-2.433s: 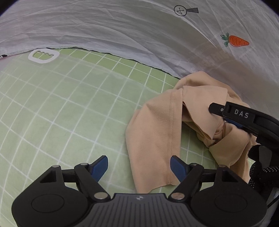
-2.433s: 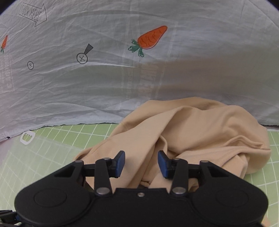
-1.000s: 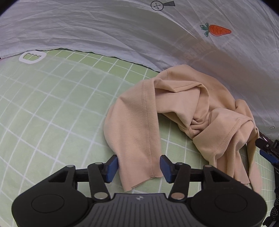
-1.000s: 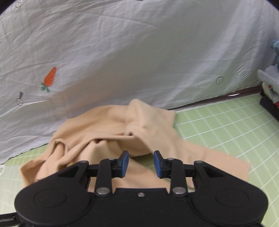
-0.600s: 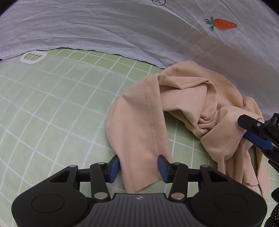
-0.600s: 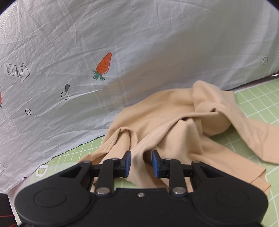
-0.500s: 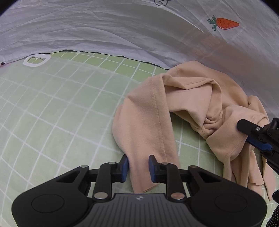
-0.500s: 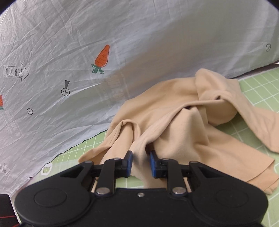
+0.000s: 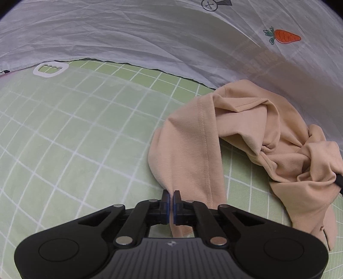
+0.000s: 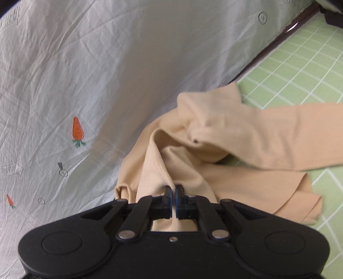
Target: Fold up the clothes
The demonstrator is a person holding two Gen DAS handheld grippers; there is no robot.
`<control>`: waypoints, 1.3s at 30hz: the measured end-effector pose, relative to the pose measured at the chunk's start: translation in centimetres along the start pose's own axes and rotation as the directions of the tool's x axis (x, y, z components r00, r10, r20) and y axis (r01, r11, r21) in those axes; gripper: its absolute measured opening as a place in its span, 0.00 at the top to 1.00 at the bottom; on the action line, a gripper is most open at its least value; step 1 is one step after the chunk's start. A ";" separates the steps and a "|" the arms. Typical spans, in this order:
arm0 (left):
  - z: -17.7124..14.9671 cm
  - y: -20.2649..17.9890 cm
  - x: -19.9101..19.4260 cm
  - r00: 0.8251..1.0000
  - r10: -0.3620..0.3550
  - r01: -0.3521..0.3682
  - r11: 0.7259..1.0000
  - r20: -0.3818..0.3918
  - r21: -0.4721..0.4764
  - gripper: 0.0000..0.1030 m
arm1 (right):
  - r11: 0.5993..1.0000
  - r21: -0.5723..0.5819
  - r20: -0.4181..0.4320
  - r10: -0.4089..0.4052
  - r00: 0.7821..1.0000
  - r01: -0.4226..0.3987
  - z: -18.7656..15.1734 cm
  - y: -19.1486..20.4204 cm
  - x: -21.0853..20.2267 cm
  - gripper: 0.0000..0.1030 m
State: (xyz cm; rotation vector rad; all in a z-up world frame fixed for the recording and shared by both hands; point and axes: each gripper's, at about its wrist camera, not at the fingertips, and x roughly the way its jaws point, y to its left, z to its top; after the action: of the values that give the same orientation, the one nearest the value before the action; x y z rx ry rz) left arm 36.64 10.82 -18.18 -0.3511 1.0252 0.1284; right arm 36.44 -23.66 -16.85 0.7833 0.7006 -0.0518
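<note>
A crumpled beige garment (image 9: 240,137) lies on the green checked mat (image 9: 75,133), bunched toward the white sheet at the back. My left gripper (image 9: 171,194) is shut on the near seamed edge of the garment. My right gripper (image 10: 173,191) is shut on a stitched fold of the same garment (image 10: 246,137) and lifts it slightly. A flat sleeve or panel stretches to the right in the right wrist view. A dark bit of the right gripper shows at the right edge of the left wrist view (image 9: 339,182).
A white sheet with carrot prints (image 9: 150,32) hangs behind the mat and also fills the left of the right wrist view (image 10: 96,75). A white plastic clip (image 9: 50,69) lies at the mat's far left. A dark object (image 10: 334,15) sits at the far right corner.
Both grippers have closed on the garment: the left on the near seamed edge, the right on a stitched fold. The right wrist view has tilted and swung right.
</note>
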 end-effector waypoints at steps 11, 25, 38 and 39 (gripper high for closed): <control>0.0 -0.6 -0.2 0.999 0.038 -0.038 0.999 -0.008 0.038 0.95 | 0.903 -0.099 0.275 -0.378 0.884 0.417 6.3 -6.6 -3.9 0.97; -1.8 -4.8 -1.1 0.981 -0.174 0.164 0.981 -0.088 -0.106 0.79 | 0.963 0.073 0.126 -0.267 0.955 0.260 4.9 -11.7 -5.7 0.80; -2.3 -9.2 -0.2 0.899 -0.432 0.395 0.871 -0.071 -0.291 0.58 | 0.977 0.169 0.044 -0.140 0.989 0.130 4.7 -13.4 -5.1 0.63; -2.4 -9.7 -0.1 0.892 -0.447 0.410 0.865 -0.072 -0.290 0.57 | 0.975 0.187 0.039 -0.127 0.991 0.118 4.7 -13.6 -4.9 0.62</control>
State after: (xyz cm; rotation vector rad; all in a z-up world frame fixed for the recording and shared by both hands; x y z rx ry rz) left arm 37.24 0.94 -17.07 -0.8396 1.0424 -0.1667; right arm 31.28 -37.58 -20.09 0.9125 0.7022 -0.2511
